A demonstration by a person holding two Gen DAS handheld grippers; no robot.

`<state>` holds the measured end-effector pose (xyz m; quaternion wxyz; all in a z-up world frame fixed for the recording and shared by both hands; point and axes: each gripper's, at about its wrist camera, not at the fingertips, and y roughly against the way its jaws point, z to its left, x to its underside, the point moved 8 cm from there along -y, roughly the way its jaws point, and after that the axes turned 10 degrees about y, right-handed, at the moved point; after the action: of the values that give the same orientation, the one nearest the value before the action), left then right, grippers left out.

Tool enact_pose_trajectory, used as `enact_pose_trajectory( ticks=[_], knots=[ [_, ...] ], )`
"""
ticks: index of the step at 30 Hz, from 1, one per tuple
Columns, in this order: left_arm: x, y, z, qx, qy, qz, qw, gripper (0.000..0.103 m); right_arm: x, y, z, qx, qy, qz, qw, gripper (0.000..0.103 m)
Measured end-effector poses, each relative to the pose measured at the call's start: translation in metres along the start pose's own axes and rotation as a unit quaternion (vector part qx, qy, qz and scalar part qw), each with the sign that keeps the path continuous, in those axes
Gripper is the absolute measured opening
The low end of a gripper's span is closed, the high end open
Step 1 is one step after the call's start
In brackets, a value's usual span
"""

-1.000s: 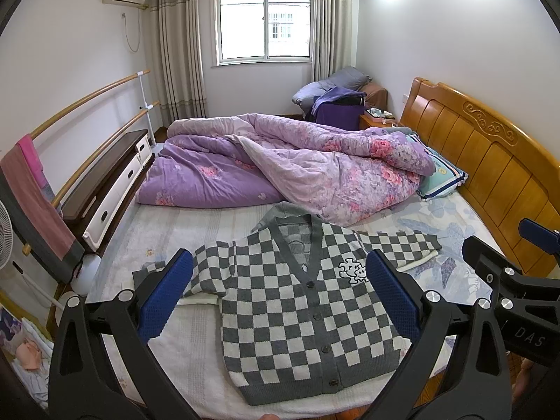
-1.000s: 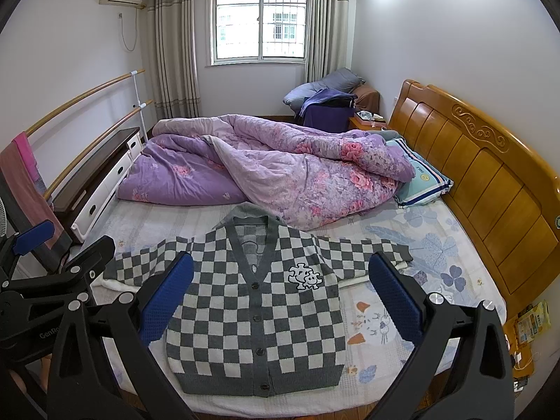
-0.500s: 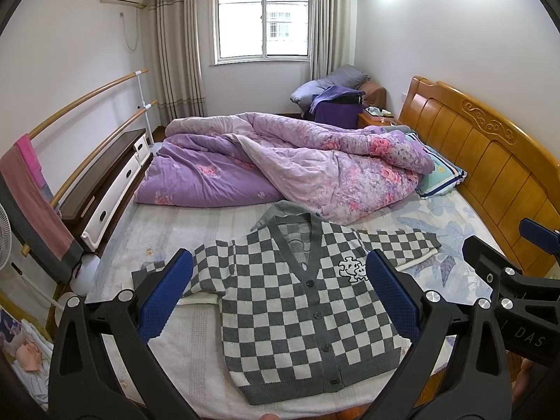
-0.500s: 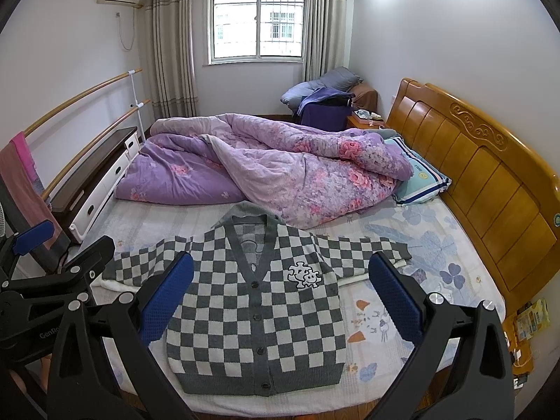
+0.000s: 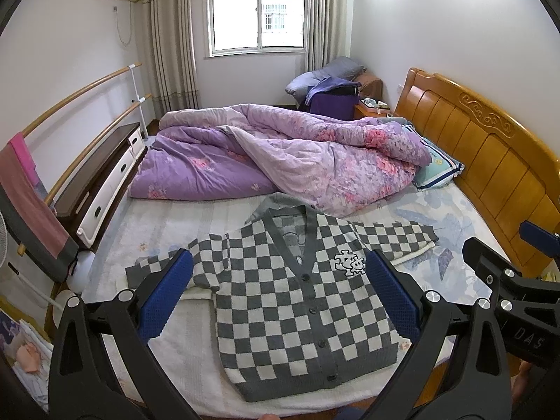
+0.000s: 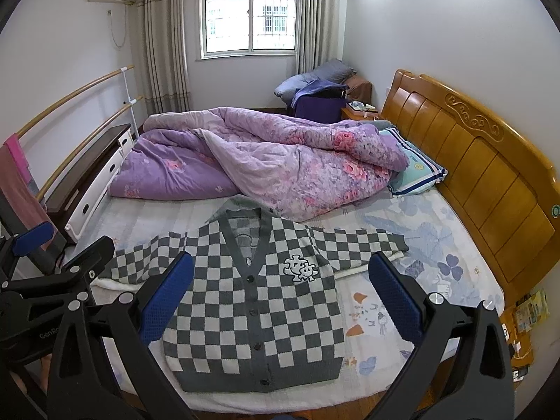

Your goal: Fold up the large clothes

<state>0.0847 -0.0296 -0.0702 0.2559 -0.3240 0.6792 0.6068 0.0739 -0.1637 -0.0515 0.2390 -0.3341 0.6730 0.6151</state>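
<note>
**Cardigan laid flat on the bed, both grippers spread and empty**

The cardigan [image 5: 304, 301] lies face up on the bed [image 5: 168, 231], buttoned, along the near edge and roughly midway between the foot and the headboard [image 5: 490, 154]. Its hem comes close to the near edge; its collar points toward the far side, where it meets the quilt [image 5: 280, 161]. Both sleeves stretch out sideways, one toward the foot, one toward the headboard. A small white patch [image 6: 301, 268] sits on the chest.

The quilt is heaped along the far half of the bed, touching or slightly overlapping the collar. A pillow [image 6: 416, 171] lies against the headboard, partly under the quilt.

The left gripper [image 5: 280, 297] hangs above the near edge with its blue fingers [image 5: 164, 297] spread wide, holding nothing and clear of the cloth. The right gripper [image 6: 280, 297] is beside it, nearer the headboard, its fingers [image 6: 393, 297] equally wide apart and also empty. Each gripper shows at the edge of the other's view.
</note>
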Motion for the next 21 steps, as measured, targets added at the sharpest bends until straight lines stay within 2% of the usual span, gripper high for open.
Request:
enact_pose_trajectory(
  ticks=[4,11,16,21],
  knots=[
    [-0.002,-0.014,-0.008,-0.004,0.0,0.008,1.0,0.098,-0.002,-0.011,-0.006,-0.003,0.002,0.002,1.0,0.096],
    [-0.011,-0.05,-0.027,-0.024,0.005,0.023,0.9994,0.098,-0.01,-0.056,-0.036,-0.033,0.007,0.014,0.999,0.096],
    [-0.016,-0.082,-0.04,-0.043,0.021,0.026,0.9985,0.098,-0.017,-0.094,-0.048,-0.046,0.041,0.021,0.998,0.096],
    [-0.013,-0.115,-0.045,-0.047,0.034,0.056,0.9967,0.098,-0.016,-0.127,-0.053,-0.068,0.066,0.033,0.995,0.096]
  ],
)
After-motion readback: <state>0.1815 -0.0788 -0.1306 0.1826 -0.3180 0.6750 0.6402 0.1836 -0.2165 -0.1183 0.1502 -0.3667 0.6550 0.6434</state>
